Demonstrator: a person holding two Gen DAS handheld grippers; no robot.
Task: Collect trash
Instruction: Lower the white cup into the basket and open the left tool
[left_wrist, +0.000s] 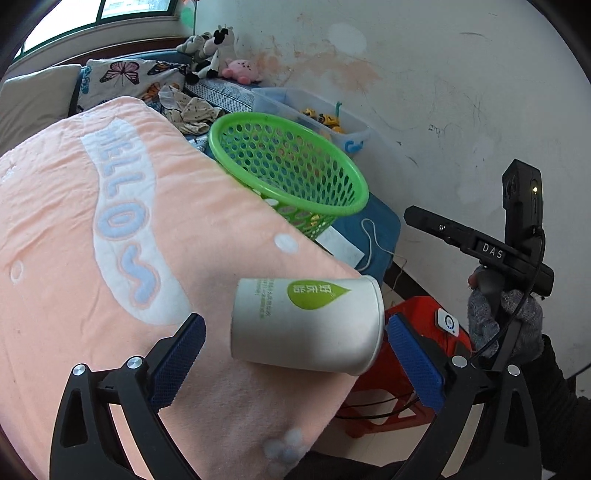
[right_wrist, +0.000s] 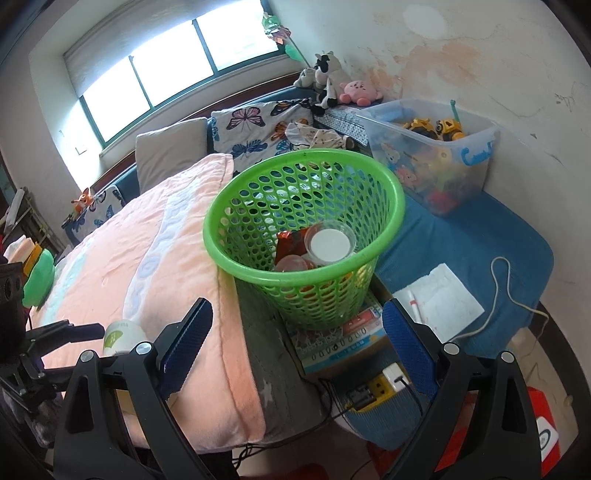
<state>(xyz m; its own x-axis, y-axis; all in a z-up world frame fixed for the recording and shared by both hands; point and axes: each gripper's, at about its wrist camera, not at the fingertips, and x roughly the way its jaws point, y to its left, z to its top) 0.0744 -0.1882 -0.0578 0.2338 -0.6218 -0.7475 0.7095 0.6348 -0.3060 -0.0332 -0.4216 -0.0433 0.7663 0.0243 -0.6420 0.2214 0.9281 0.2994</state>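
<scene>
We found the left gripper (left_wrist: 295, 354) spread wide, its blue pads (left_wrist: 177, 360) standing on either side of a white paper cup (left_wrist: 306, 325) without touching it. The cup lay on its side near the corner of a pink quilt (left_wrist: 92, 258), green leaf logo up, its open mouth turned toward the right pad; whether it rested fully on the fabric or overhung the edge we could not tell. Beyond it, the green basket (left_wrist: 291, 166) stood tilted in the fisheye, just past the quilt's edge. At the right of that view we saw the right gripper's black body, marked DAS, held by a grey-gloved hand (left_wrist: 506, 321) over a red stool (left_wrist: 410, 332). From the right wrist, the right gripper (right_wrist: 295, 350) was likewise open and held nothing, its fingers framing the green basket (right_wrist: 306, 236), which stood on a printed cardboard box (right_wrist: 340, 343) beside the quilt. Inside the basket lay a clear plastic cup with a white lid (right_wrist: 330, 242) and a red wrapper (right_wrist: 290, 240). The paper cup (right_wrist: 122, 338) showed at the lower left, beside the left gripper (right_wrist: 66, 332). A clear bin of toys (right_wrist: 436, 162) sat behind on a blue mat (right_wrist: 480, 236).
</scene>
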